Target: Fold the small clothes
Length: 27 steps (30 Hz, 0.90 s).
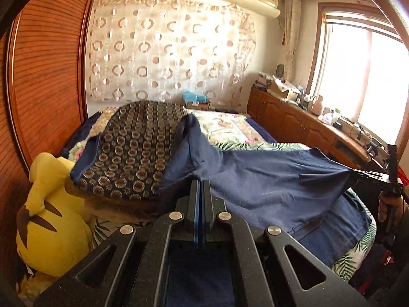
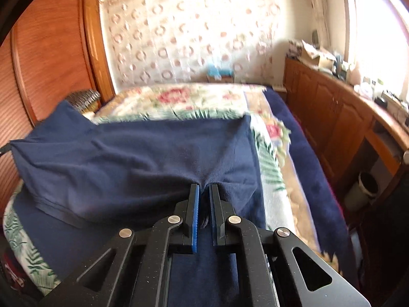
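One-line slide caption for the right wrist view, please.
Right tongs pinch the near edge of a navy garment stretched over the floral bedspread, wooden cabinets along the right.

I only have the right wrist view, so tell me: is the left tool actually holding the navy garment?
Observer: Yes. The left tool is shut on an edge of the navy garment.
Operator: Anything on the bed left of it?
Observer: A yellow plush toy sits beside a patterned cushion.
Operator: How does my side look from there?
Observer: The garment's far corner runs into the right tool, with the person's hand below it.
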### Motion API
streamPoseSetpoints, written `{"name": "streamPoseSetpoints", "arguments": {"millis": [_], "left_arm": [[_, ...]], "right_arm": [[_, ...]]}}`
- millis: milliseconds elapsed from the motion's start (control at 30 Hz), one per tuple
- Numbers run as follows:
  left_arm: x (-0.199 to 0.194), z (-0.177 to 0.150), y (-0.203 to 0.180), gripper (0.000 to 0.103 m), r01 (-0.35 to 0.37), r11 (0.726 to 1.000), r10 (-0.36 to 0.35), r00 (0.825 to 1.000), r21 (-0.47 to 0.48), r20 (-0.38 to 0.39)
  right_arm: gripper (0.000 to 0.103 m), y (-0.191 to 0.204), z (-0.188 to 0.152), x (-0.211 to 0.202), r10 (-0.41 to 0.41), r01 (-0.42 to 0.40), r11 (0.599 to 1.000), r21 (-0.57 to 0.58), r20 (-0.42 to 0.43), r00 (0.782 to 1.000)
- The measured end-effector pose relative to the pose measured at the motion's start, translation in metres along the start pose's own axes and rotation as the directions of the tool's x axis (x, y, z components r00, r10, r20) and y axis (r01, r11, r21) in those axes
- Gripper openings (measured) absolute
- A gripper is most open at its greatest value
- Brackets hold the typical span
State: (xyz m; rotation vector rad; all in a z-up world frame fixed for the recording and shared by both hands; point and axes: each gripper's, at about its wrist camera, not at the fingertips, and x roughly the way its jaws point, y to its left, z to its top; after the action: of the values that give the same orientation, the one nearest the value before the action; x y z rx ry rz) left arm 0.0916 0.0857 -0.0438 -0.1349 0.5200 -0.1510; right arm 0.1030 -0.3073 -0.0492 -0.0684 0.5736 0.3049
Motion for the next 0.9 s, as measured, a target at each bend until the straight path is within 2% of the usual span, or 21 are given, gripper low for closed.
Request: {"name": "streamPoseSetpoints", "arguments": {"millis": [400, 500, 633, 700, 767, 833, 867, 900], "left_arm": [[-0.037, -0.012, 0.013, 0.002, -0.030, 0.999, 0.030, 1.000, -0.010, 0.002], [-0.028, -0.029, 0.016, 0.002, -0.051, 0.999, 0.051, 0.997, 0.004, -0.063], [-0.011, -0.053, 0.022, 0.002, -0.057, 0.998, 0.055, 0.987, -0.011, -0.153], [-0.007, -0.059, 0.025, 0.002, -0.071, 0.997, 0.067, 0.982, -0.016, -0.177], [-0.009, -0.063, 0.024, 0.002, -0.074, 0.997, 0.070, 0.980, -0.013, -0.184], [-0.008, -0.063, 0.024, 0.014, -0.086, 0.996, 0.085, 0.978, 0.001, -0.189], [-0.009, -0.063, 0.024, 0.036, -0.090, 0.996, 0.090, 0.978, 0.007, -0.186], [-0.010, -0.062, 0.025, 0.048, -0.085, 0.996, 0.084, 0.980, 0.006, -0.179]], "right_arm": [[0.007, -0.005, -0.008, -0.087, 0.081, -0.080, 0.997, -0.015, 0.060, 0.995], [0.007, -0.004, -0.026, -0.088, 0.093, -0.094, 0.995, -0.027, -0.009, 0.996], [0.007, -0.006, -0.050, -0.068, 0.048, -0.051, 0.998, -0.034, -0.094, 0.994], [0.021, -0.008, -0.058, -0.063, 0.014, -0.017, 0.999, -0.027, -0.108, 0.994], [0.043, -0.012, -0.059, -0.059, 0.002, -0.002, 1.000, -0.002, -0.112, 0.994], [0.046, -0.010, -0.056, -0.057, -0.010, 0.010, 1.000, 0.006, -0.115, 0.993], [0.047, -0.008, -0.055, -0.055, -0.014, 0.014, 1.000, -0.002, -0.113, 0.993], [0.047, -0.005, -0.053, -0.052, -0.015, 0.014, 1.000, -0.009, -0.111, 0.994]]}}
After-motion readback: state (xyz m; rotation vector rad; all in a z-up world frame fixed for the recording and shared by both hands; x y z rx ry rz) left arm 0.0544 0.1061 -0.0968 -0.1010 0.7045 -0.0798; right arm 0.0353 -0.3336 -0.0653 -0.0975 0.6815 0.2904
